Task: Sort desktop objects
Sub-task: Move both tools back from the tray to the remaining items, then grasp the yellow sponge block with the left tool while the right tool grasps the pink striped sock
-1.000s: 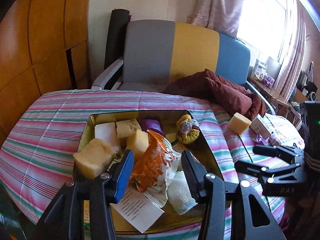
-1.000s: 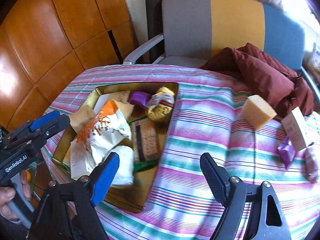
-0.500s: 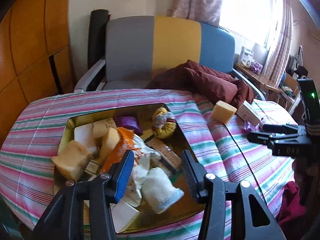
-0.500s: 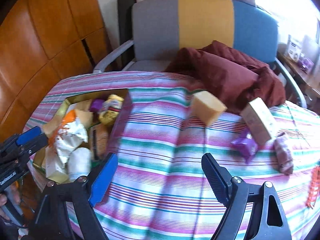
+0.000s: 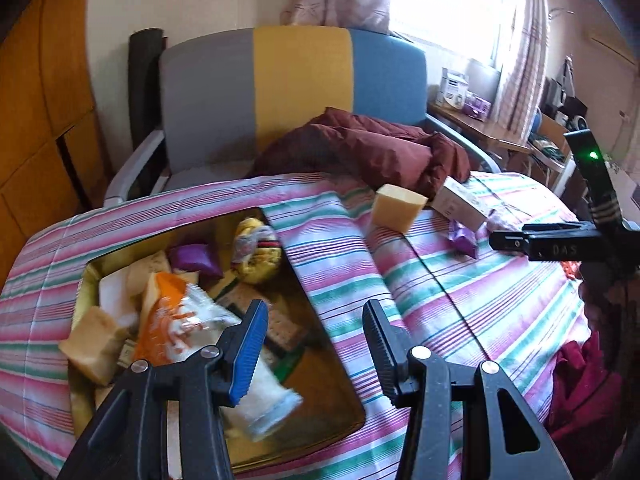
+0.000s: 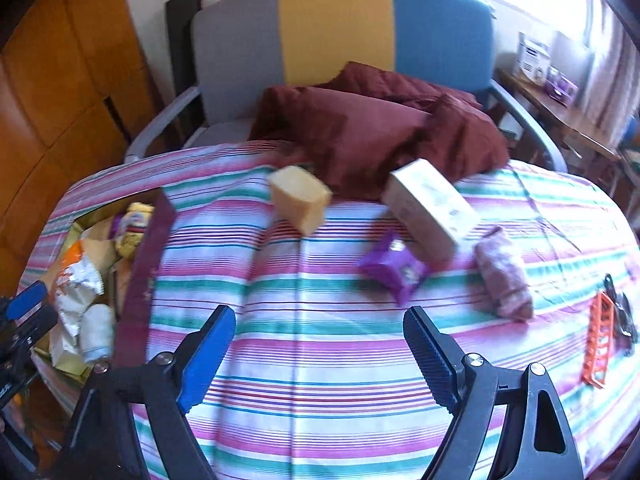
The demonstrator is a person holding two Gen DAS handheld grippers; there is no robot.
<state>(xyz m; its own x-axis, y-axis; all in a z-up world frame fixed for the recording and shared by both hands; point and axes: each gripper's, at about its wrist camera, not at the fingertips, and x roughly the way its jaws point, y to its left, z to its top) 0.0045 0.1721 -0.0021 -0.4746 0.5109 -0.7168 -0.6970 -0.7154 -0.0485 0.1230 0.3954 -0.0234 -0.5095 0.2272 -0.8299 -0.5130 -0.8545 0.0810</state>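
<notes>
A gold tray (image 5: 344, 396) on the striped cloth holds several items: an orange-white snack bag (image 5: 176, 320), yellow sponge blocks, a purple pouch (image 5: 194, 260), a white roll. My left gripper (image 5: 314, 340) is open and empty above the tray's right edge. My right gripper (image 6: 318, 350) is open and empty above bare cloth. Beyond it lie a yellow sponge block (image 6: 300, 200), a cream box (image 6: 430, 206), a purple packet (image 6: 394, 272), a pink pouch (image 6: 504, 276) and an orange clip (image 6: 598, 344).
A striped-back chair (image 6: 340, 28) with a maroon jacket (image 6: 376, 128) stands behind the table. Wooden panels are at the left, a cluttered side table (image 6: 560, 100) at the right. The tray also shows at the left of the right wrist view (image 6: 142, 280).
Both grippers have swung to the right, away from the tray. The loose objects on the cloth have come into the right wrist view. Both stay open.
</notes>
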